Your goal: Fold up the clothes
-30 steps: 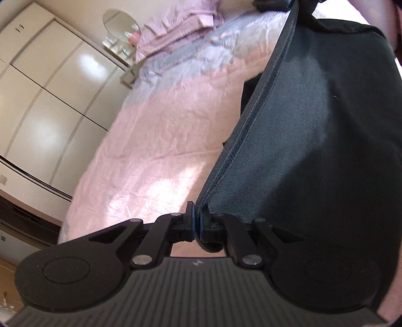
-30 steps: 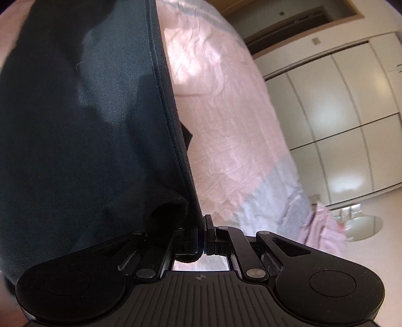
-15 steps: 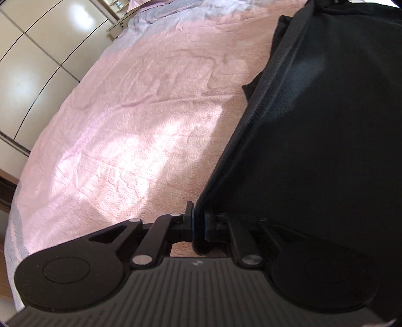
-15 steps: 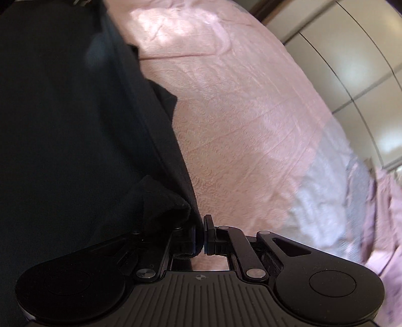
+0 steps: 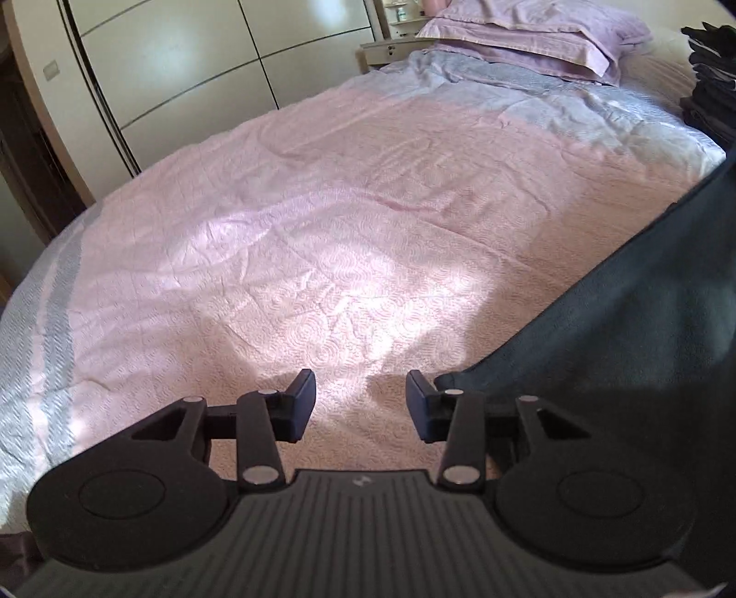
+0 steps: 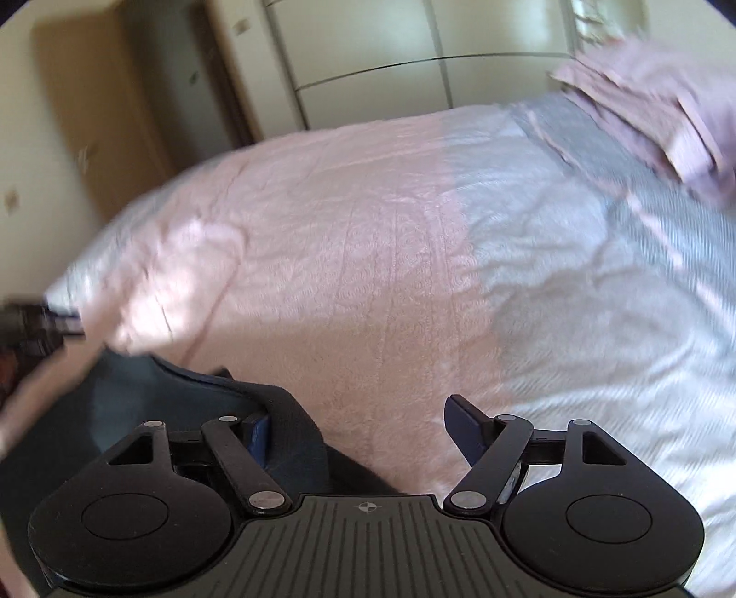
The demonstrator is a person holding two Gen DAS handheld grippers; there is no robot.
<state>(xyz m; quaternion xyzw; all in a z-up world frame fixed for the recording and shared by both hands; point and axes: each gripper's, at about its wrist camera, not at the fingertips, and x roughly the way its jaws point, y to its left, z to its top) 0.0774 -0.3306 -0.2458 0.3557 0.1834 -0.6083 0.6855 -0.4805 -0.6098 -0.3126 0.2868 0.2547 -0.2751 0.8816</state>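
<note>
One dark garment (image 5: pixel 644 331) lies on the bed (image 5: pixel 322 239), spread over its near right part in the left wrist view, with a hemmed corner just beside the right finger of the left gripper (image 5: pixel 361 405). That gripper's fingers (image 5: pixel 301 405) stand wide apart with only the pink quilt between them; the cloth corner is close to the right finger, but whether it touches cannot be told. In the right wrist view the same garment (image 6: pixel 193 395) sits at the lower left, a thick folded edge of it running across the left finger of the right gripper (image 6: pixel 354 432) and down under the gripper body. The right gripper's fingers (image 6: pixel 464 428) are also spread wide, and nothing is pinched between them; the cloth drapes against the left one only. This view is blurred.

Beyond the garment the quilt is pink across the middle of the bed and pale grey-blue toward the head end. Lilac pillows (image 5: pixel 529 32) lie at the head, and a stack of dark clothes (image 5: pixel 710 78) stands at the far right edge of the bed. White wardrobe doors (image 5: pixel 193 69) line the wall behind the bed, and a small nightstand (image 5: pixel 391 46) stands beside the pillows.
</note>
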